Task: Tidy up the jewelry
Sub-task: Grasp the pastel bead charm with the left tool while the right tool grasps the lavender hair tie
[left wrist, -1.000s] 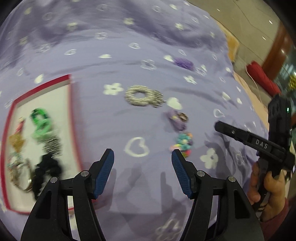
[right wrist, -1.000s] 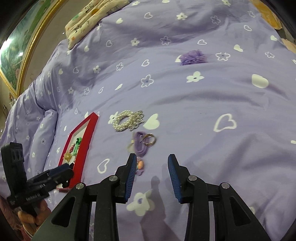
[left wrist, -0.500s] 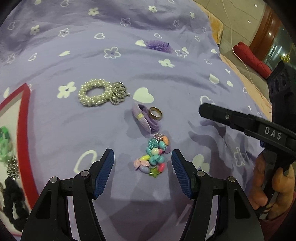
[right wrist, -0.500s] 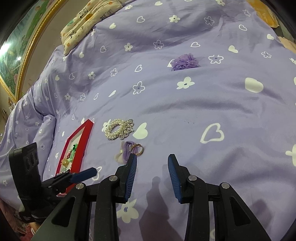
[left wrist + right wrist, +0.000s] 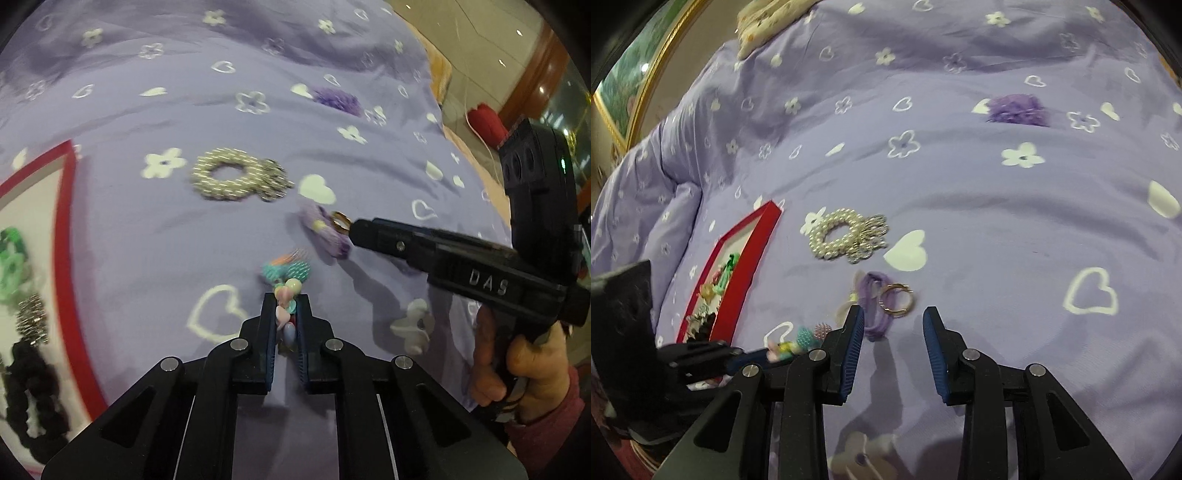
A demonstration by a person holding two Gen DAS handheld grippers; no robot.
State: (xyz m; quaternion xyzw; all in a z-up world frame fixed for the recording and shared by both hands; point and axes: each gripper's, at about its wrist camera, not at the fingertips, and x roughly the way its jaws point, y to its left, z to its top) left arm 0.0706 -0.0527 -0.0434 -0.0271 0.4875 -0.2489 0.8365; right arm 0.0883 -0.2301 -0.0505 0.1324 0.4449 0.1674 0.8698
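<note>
My left gripper [image 5: 287, 300] is shut on a colourful bead bracelet [image 5: 290, 271], pinched between its blue pads on the purple bedspread. In the right wrist view the same beads [image 5: 801, 339] show at that gripper's tip. My right gripper [image 5: 893, 314] has its jaws closing; a gold ring [image 5: 897, 298] lies at their mouth and a purple hair tie [image 5: 870, 300] lies against the left finger, neither pressed by the pads. In the left wrist view its tip sits next to the ring [image 5: 340, 221]. A pearl bracelet [image 5: 842, 238] lies just beyond.
A red-edged white tray [image 5: 62, 221] at the left holds a green hair tie [image 5: 11, 254], a black scrunchie [image 5: 29, 391] and other pieces. A fluffy purple scrunchie [image 5: 1015, 109] lies far up the bed. The bed's right edge drops to the floor [image 5: 480, 48].
My left gripper has sunk onto the bead bracelet and shut on it. My right gripper has slid in to the ring and purple hair tie, its jaws a little narrower.
</note>
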